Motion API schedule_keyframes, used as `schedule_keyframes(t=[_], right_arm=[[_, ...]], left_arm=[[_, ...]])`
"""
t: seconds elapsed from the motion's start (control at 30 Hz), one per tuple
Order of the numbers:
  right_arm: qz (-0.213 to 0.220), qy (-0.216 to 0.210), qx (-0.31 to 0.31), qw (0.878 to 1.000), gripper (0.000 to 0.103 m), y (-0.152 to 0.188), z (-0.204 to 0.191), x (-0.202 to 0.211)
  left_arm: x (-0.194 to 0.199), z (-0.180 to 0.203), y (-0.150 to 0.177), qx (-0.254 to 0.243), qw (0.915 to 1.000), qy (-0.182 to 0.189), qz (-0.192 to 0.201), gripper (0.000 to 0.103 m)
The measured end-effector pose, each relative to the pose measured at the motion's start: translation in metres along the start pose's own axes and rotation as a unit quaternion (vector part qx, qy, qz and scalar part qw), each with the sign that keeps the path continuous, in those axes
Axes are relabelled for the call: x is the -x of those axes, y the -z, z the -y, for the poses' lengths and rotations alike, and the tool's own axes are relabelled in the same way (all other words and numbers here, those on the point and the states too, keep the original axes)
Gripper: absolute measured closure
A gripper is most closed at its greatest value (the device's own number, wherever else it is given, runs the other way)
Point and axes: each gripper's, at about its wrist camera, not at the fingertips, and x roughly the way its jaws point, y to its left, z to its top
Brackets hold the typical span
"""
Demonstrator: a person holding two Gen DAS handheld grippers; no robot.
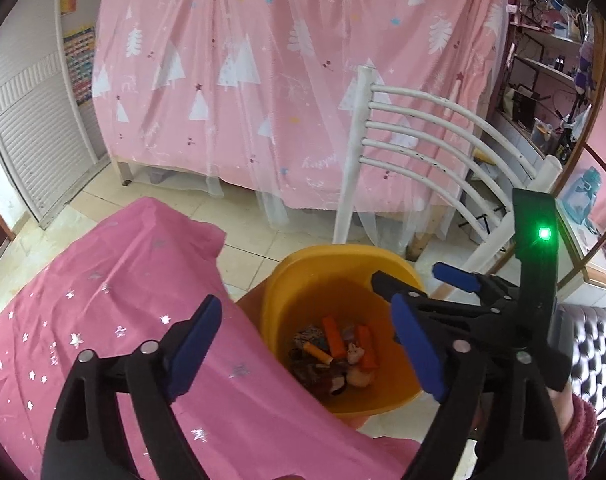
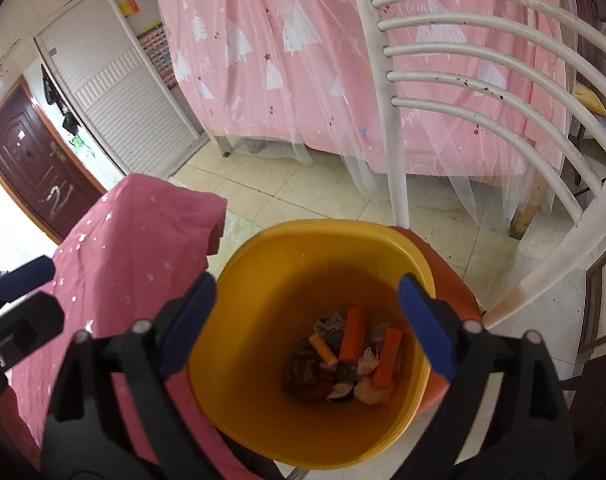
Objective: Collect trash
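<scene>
Two grippers, left [image 1: 307,344] and right [image 2: 307,328], jaws spread empty over the bin [image 2: 263,380]; carrot sticks [image 2: 353,334] point toward 12–1 o'clock.

Yellow bin [image 2: 263,400] on orange chair seat [image 2: 451,280]; pink-clothed table [image 1: 103,300] beside.

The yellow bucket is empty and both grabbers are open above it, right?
Not quite. The yellow bucket is not empty: the right wrist view shows trash at its bottom, with orange sticks and brownish scraps. The rest holds: the right gripper and the left gripper both stand open above it, with nothing between their fingers.
</scene>
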Motion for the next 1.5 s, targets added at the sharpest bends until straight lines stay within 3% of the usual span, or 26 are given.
schedule_keyframes(t=[0.27, 0.53, 0.73, 1.03, 1.3, 1.5], right_arm=[[0.041, 0.002, 0.017, 0.999, 0.006, 0.0, -0.026, 0.021], [0.091, -0.017, 0.053, 0.994, 0.006, 0.003, -0.073, 0.057], [0.101, -0.056, 0.093, 0.989, 0.006, 0.017, -0.115, 0.075], [0.082, -0.149, 0.148, 0.974, 0.006, 0.05, -0.179, 0.09], [0.069, -0.204, 0.217, 0.952, 0.006, 0.088, -0.223, 0.097], [0.071, -0.224, 0.26, 0.937, 0.006, 0.108, -0.241, 0.1]], left_arm=[[0.035, -0.035, 0.011, 0.035, 0.9977, -0.034, 0.046, 0.011], [0.081, -0.079, 0.041, 0.101, 0.9871, -0.086, 0.09, 0.009], [0.109, -0.117, 0.07, 0.151, 0.9709, -0.151, 0.109, 0.009], [0.154, -0.173, 0.123, 0.23, 0.9325, -0.252, 0.118, 0.009], [0.175, -0.209, 0.162, 0.267, 0.9132, -0.289, 0.107, 0.009], [0.188, -0.214, 0.18, 0.268, 0.9022, -0.32, 0.109, 0.009]])
